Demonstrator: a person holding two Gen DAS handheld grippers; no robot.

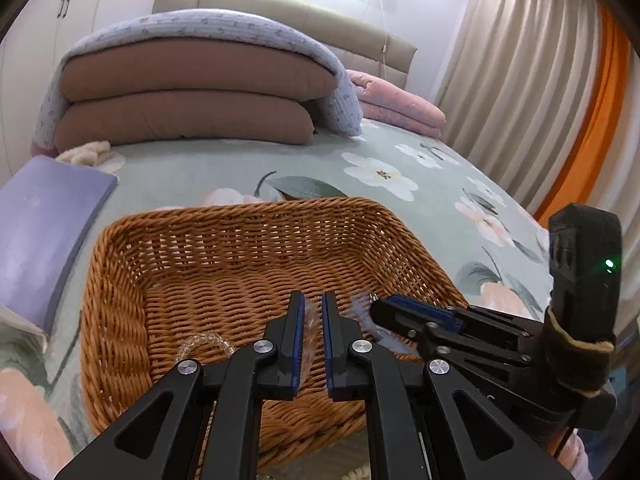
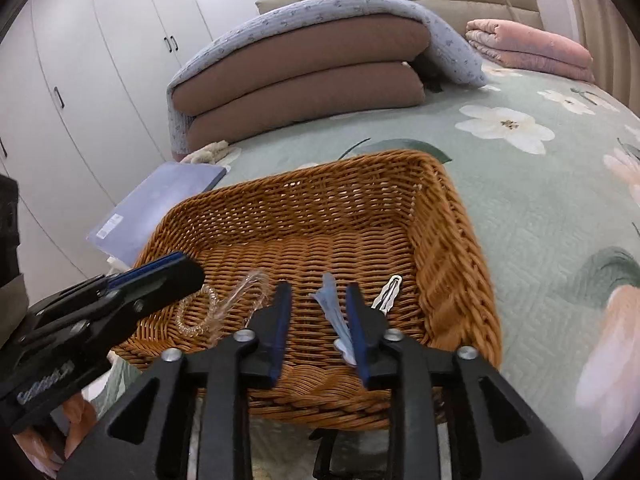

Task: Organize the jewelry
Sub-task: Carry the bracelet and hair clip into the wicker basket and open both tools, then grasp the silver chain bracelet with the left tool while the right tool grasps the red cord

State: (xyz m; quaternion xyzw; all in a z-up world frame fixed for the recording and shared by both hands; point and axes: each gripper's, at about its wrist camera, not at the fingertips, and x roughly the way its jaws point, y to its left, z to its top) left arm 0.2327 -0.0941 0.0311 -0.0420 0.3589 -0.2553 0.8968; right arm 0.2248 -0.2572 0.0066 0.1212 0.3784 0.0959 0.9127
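A brown wicker basket point(image 1: 120, 304) point(image 2: 460, 248) sits on the floral bed. Inside lie a clear bead bracelet point(image 1: 204, 342) point(image 2: 196, 316), a silver hair clip point(image 2: 387, 293) and a pale blue piece point(image 2: 334, 312). My left gripper point(image 1: 313, 320) is over the basket's near part, jaws nearly closed on a clear plastic bag point(image 1: 310, 322) point(image 2: 244, 292). My right gripper point(image 2: 318, 312) is over the basket, jaws apart; the blue piece lies against its right finger, blurred. The right gripper also shows in the left wrist view point(image 1: 380, 312), and the left one in the right wrist view point(image 2: 188, 276).
A purple flat box point(image 1: 44, 224) point(image 2: 160, 208) lies left of the basket. Stacked brown pillows under a blue quilt point(image 1: 192, 92) and a folded pink blanket point(image 2: 528, 48) sit at the bed's head. Curtains point(image 1: 532, 80) hang on the right, wardrobes point(image 2: 80, 80) on the left.
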